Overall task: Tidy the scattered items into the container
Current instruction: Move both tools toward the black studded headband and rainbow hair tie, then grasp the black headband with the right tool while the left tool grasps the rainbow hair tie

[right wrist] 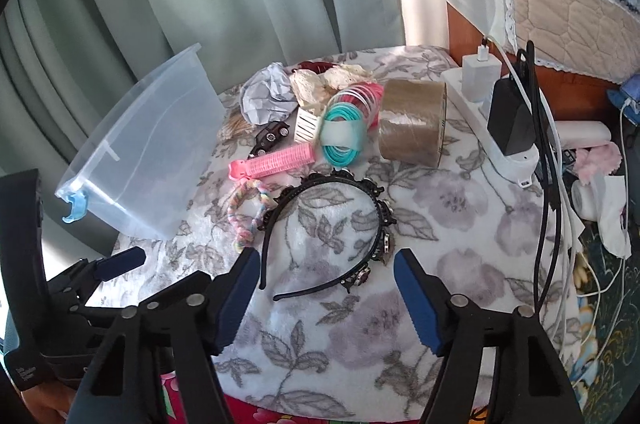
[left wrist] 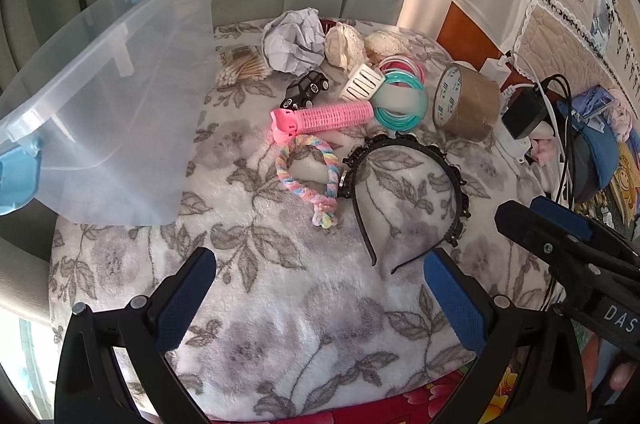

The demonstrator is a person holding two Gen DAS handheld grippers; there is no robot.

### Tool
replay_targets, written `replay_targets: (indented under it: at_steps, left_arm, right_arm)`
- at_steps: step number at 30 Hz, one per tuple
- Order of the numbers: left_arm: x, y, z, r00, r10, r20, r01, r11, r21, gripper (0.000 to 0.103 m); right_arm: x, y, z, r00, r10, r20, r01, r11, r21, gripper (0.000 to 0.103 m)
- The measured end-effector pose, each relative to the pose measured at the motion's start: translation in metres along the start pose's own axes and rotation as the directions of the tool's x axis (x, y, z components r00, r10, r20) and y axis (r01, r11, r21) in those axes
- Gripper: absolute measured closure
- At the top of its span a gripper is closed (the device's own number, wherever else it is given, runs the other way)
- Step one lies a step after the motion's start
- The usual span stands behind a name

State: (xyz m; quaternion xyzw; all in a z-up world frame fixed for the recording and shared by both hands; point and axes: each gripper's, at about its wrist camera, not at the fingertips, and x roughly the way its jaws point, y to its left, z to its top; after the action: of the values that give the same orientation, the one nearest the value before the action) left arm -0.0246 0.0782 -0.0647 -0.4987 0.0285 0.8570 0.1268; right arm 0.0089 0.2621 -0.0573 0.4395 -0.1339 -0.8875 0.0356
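Container [left wrist: 120, 96], clear plastic with blue latches, fills left of my left wrist view and sits at the left edge of the floral blanket [left wrist: 280, 324]; my right wrist view shows it smaller, mid-left, its near end cut off behind the left gripper [right wrist: 120, 260]. Scattered items lie centre frame, all outside it: tape roll [left wrist: 468, 102], black headband [left wrist: 412, 184], crumpled paper [left wrist: 294, 38], teal rings [left wrist: 402, 100], pink roller [left wrist: 324, 118], pastel scrunchie [left wrist: 308, 176], toy car [left wrist: 306, 88]. Only right view shows the white power strip [right wrist: 496, 128] whole. Cotton swabs [left wrist: 242, 66] clear in left view, mostly hidden in right. Left gripper [left wrist: 320, 288] spread, empty. Right gripper [right wrist: 326, 288] spread, empty, over the headband's open ends.
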Motion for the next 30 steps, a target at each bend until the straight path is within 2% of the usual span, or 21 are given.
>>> replay_targets:
  at_steps: [4, 6, 9, 13, 15, 18, 24, 30]
  left_arm:
    - [0.014, -0.004, 0.004, 1.000, 0.003, -0.016, -0.003, 1.000, 0.024, 0.003]
    - [0.020, -0.003, 0.007, 1.000, 0.008, -0.025, -0.008, 1.000, 0.020, 0.007]
    - [0.033, 0.000, 0.012, 0.999, 0.010, -0.048, -0.010, 1.000, 0.006, 0.013]
    - [0.048, 0.005, 0.015, 0.997, 0.004, -0.076, -0.004, 1.000, -0.010, 0.015]
    - [0.054, 0.008, 0.016, 0.996, -0.010, -0.084, 0.008, 1.000, -0.019, 0.022]
    - [0.062, 0.011, 0.019, 0.996, -0.013, -0.092, 0.012, 1.000, -0.019, 0.025]
    - [0.073, 0.016, 0.027, 0.996, -0.019, -0.093, 0.016, 0.999, -0.031, 0.030]
    - [0.084, 0.018, 0.034, 0.995, 0.004, -0.100, -0.007, 0.999, -0.032, 0.034]
  right_arm:
    - [0.015, -0.010, 0.000, 0.999, -0.038, -0.013, 0.038, 0.999, 0.008, 0.045]
    - [0.025, -0.017, 0.000, 0.998, -0.054, -0.036, 0.055, 0.998, 0.026, 0.056]
    - [0.041, -0.025, -0.001, 0.996, -0.060, -0.072, 0.064, 0.997, 0.051, 0.063]
    - [0.059, -0.028, -0.002, 0.992, -0.073, -0.101, 0.078, 0.996, 0.049, 0.065]
    - [0.068, -0.029, 0.000, 0.991, -0.078, -0.112, 0.084, 0.995, 0.049, 0.068]
    - [0.080, -0.029, 0.001, 0.988, -0.100, -0.120, 0.105, 0.994, 0.032, 0.072]
    - [0.091, -0.024, 0.009, 0.983, -0.166, -0.084, 0.165, 0.986, -0.020, 0.082]
    - [0.101, -0.019, 0.016, 0.976, -0.215, -0.047, 0.212, 0.975, -0.061, 0.084]
